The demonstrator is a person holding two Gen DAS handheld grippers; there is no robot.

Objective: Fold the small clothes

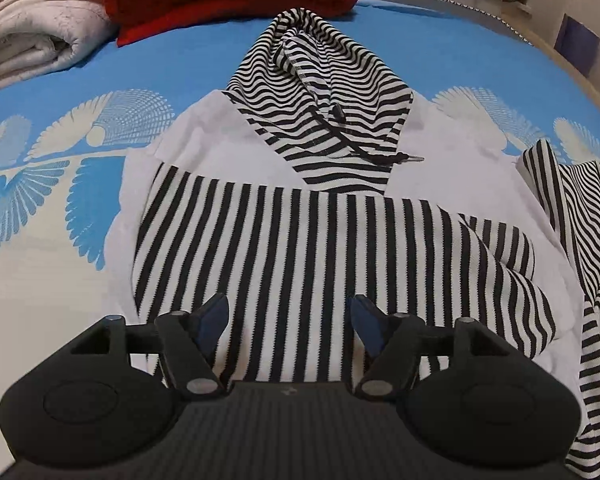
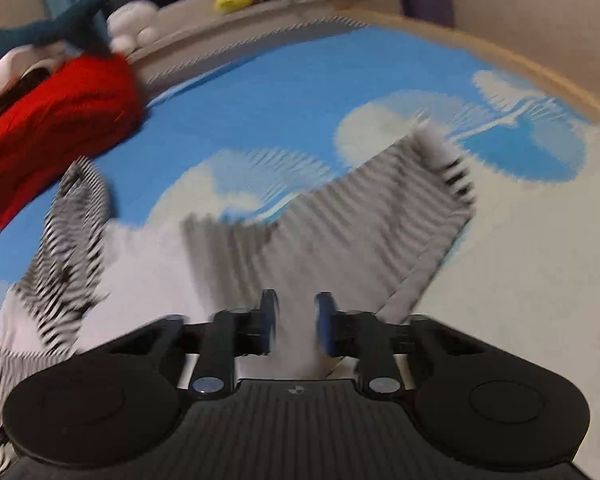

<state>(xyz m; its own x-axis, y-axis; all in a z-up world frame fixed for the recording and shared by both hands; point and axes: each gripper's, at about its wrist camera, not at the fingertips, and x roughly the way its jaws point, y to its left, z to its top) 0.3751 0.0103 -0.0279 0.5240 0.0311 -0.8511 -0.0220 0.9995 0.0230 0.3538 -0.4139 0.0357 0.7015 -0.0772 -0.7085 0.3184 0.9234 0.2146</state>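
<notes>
Left gripper [image 1: 286, 312]: fingers spread wide, nothing between them, poised over a striped sleeve [image 1: 300, 248] laid across the hoodie [image 1: 440, 168]. Right gripper [image 2: 296, 316]: fingers nearly closed; pale cloth sits between them, though blur prevents confirming a firm pinch. The other sleeve [image 2: 360, 220] stretches toward one o'clock in that view, not yet folded in. Hood [image 1: 320, 92] lies at twelve o'clock on the blue bedsheet [image 1: 200, 72]. Judgement: one sleeve folded; second sleeve, hood and body remain.
</notes>
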